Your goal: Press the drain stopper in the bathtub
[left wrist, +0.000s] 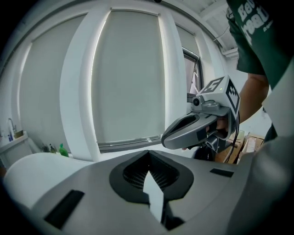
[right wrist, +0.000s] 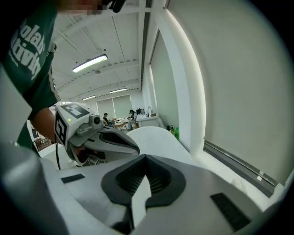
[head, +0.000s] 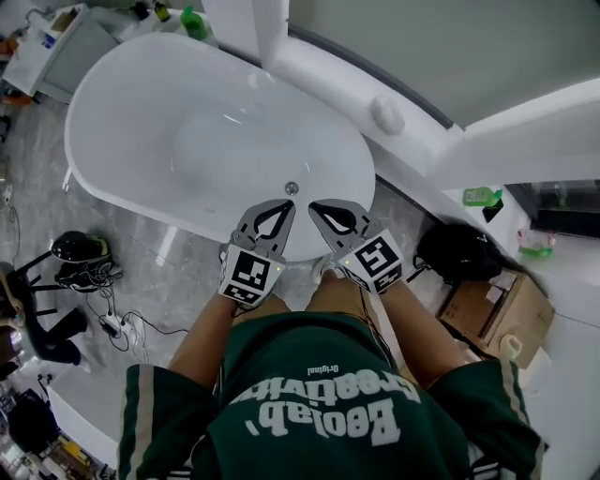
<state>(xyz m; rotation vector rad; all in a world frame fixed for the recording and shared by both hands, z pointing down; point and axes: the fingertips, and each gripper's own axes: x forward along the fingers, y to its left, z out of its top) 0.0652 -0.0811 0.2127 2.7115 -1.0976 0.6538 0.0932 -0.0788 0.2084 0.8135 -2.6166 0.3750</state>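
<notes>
We see the drain stopper (head: 292, 187), a small round metal disc, low on the inner slope of the bathtub (head: 131, 122), close under its near rim. Nothing touches it. The bathtub is a smooth, glossy white oval with a rolled rim, and its basin is bare, so the way down to the stopper lies open from above.

At the near rim we hold the left gripper (head: 284, 208) and the right gripper (head: 319, 210) side by side, tips angled toward each other and pointing at the stopper, apart from it. Each gripper has grey plastic jaws ribbed on the inside. In both gripper views the jaws meet at their tips with nothing between them, and only a dark teardrop hollow shows behind the tips.

Along the tub's far side runs a curved white ledge (head: 328, 80), tight against the rim, with a round white knob (head: 387, 114) on it. A green bottle (head: 192, 21) stands at the tub's far end.

The floor (head: 141, 272) on the left is pale veined stone, with dark cables (head: 108, 314) lying near the tub's left side. On the right, a black bag (head: 459, 253) and a cardboard box (head: 497, 309) crowd the corner.
</notes>
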